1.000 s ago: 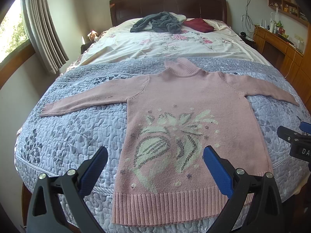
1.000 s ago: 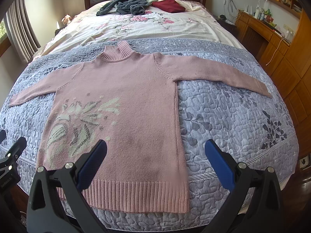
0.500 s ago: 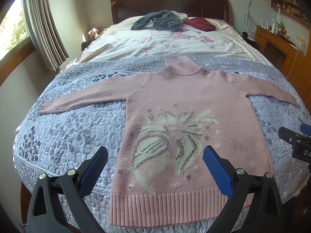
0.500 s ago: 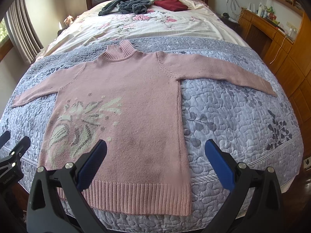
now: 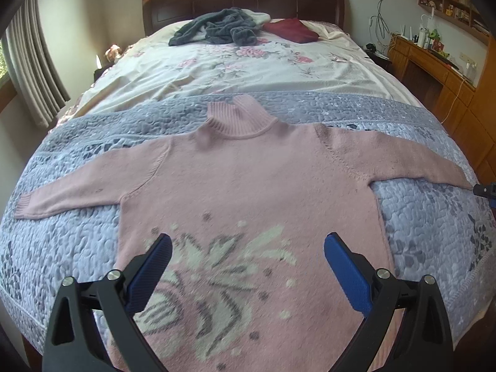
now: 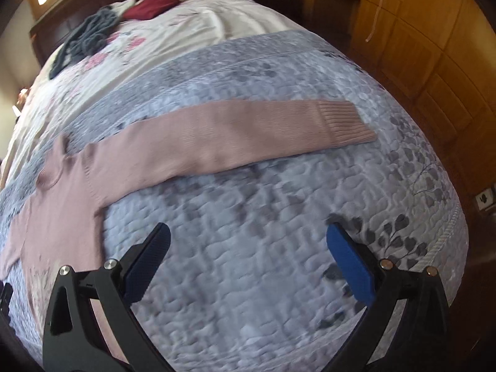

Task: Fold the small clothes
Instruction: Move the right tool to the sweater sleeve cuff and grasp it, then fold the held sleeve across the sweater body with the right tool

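Sweater (image 5: 248,186) flat on quilt (image 6: 248,263); grey clothes (image 5: 217,28) far behind.

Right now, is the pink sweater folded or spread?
Spread: the pink sweater lies flat on the quilt, both sleeves stretched sideways.

Pink knit sweater (image 5: 248,186) laid flat, front side up, on the bed.

You see its ribbed turtleneck collar (image 5: 237,116) pointing toward the headboard and both sleeves spread straight out to the sides. A pale leaf-and-flower motif (image 5: 217,266) with grey outlines covers the lower front. In the right wrist view, the right sleeve (image 6: 248,133) lies smooth, ending in a ribbed cuff (image 6: 344,121).
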### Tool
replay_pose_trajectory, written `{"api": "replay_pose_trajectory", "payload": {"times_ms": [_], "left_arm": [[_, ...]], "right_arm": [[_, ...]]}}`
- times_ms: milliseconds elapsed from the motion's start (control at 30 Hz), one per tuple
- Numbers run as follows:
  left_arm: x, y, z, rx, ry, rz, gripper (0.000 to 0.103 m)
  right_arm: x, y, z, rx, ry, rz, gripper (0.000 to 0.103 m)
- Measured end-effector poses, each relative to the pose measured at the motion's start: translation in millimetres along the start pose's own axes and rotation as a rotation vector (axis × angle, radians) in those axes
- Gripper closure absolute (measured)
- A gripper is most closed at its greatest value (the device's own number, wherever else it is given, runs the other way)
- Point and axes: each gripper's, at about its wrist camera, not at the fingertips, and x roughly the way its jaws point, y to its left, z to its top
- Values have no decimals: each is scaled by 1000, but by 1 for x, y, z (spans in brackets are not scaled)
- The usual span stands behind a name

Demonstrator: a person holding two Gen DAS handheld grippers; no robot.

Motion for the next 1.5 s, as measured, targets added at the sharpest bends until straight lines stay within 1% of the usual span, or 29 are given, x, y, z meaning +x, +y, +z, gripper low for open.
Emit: {"api": "replay_pose_trajectory", "payload": {"times_ms": [33, 133, 233, 333, 500, 533, 600, 633, 667, 700, 733, 800, 833, 867, 900, 1000, 1200, 1367, 1500], "left_arm": [[8, -10, 9, 2, -2, -3, 4], [29, -37, 32, 3, -16, -11, 4], [50, -62, 54, 5, -19, -24, 4], [66, -81, 70, 11, -33, -26, 4], [86, -98, 81, 15, -30, -20, 4], [89, -99, 81, 16, -27, -19, 4], [96, -101, 81, 22, -19, -8, 4], [99, -102, 81, 25, -16, -4, 4], [102, -103, 81, 27, -13, 0, 4], [104, -103, 80, 27, -8, 4, 4], [107, -103, 80, 24, -3, 6, 4], [110, -101, 79, 13, 7, 4, 4], [111, -100, 78, 9, 11, 3, 4], [111, -98, 77, 9, 14, 3, 4], [111, -97, 76, 11, 16, 6, 4], [107, -87, 70, 9, 19, 13, 4], [99, -55, 61, -22, 27, 36, 4], [93, -29, 53, -61, 39, 40, 4], [88, -12, 49, -76, 42, 51, 4]], "right_arm": [[14, -18, 13, 24, 16, -17, 3], [52, -64, 46, 86, 70, -29, 3], [82, -96, 69, 145, 97, -25, 3], [107, -118, 84, 188, 125, 12, 3], [140, -148, 97, 225, 170, 13, 5], [145, -153, 96, 235, 183, 16, 6], [153, -160, 94, 250, 194, 28, 17], [153, -161, 94, 250, 188, 38, 17], [153, -162, 94, 250, 181, 41, 21], [152, -162, 93, 249, 177, 42, 28], [151, -161, 93, 241, 169, 50, 34], [151, -158, 95, 220, 160, 72, 57], [150, -156, 94, 214, 158, 105, 68], [152, -155, 95, 228, 159, 184, 94], [152, -154, 96, 248, 161, 204, 93], [141, -141, 98, 211, 129, 169, 94], [106, -105, 99, 168, 57, 248, 94], [77, -49, 97, 87, 28, 351, 95], [62, 10, 91, 2, 27, 410, 95]]}}
